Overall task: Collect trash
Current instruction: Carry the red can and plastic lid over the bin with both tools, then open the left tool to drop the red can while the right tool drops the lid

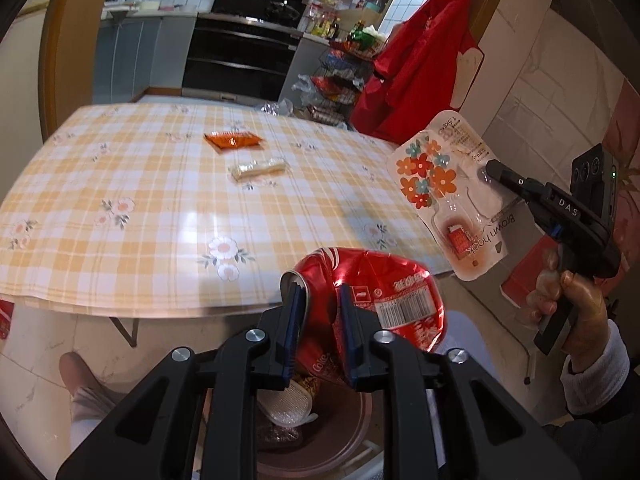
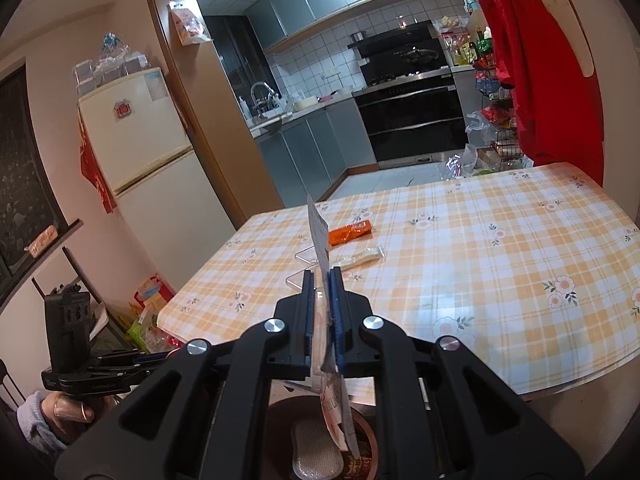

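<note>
My left gripper [image 1: 319,289] is shut on a crushed red cola can [image 1: 380,280], holding it over a brown-lined bin [image 1: 320,454] below the table's near edge. The right gripper [image 2: 321,273] is shut on a flat blister pack printed with orange flowers [image 1: 432,172]. In the right wrist view the pack [image 2: 320,232] stands edge-on between the pads, above the same bin [image 2: 280,428]. On the checked tablecloth [image 1: 120,184] lie an orange wrapper [image 1: 232,141] and a clear wrapper with a pale strip inside [image 1: 258,170].
The bin holds a pale mesh pad [image 2: 318,456] and crumpled wrappers. A red garment [image 1: 424,60] hangs at the table's right end. A fridge [image 2: 148,140] stands on the left. A person's foot [image 1: 76,368] rests on the tiled floor beside the bin.
</note>
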{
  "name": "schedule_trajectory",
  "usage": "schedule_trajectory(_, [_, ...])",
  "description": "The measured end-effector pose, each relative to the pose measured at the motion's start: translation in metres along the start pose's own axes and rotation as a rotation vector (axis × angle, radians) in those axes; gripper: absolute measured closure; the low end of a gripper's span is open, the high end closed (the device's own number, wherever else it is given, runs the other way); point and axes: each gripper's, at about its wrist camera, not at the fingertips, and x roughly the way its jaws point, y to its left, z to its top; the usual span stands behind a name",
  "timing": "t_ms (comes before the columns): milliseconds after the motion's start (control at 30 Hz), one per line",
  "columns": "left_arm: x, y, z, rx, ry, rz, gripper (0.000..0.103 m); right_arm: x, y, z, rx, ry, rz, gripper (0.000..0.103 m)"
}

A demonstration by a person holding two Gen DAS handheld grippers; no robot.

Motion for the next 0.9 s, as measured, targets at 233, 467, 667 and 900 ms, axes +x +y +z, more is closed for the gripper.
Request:
schedule_trajectory(233, [0.002,0.001,0.005,-0.019,-0.031,-0.026,0.04,0.012,-0.005,-0.007,0.016,0.036,0.006,0.091])
schedule_trajectory(467, [-0.022,0.008,0.016,-0.032,-0.129,0.054,0.019,0.02,0.005,-0.012,0.003,0.075,0.041,0.091])
schedule_trajectory(667, [-0.046,0.015,0.024,-0.052,-0.196,0.162,0.006,0.023,0.02,-0.017,-0.02,0.112,0.072,0.091])
schedule_trajectory(900, [-0.077,0.025,0.023,-0.056,-0.244,0.282,0.006,0.026,0.051,-0.023,-0.073,0.176,0.132,0.091])
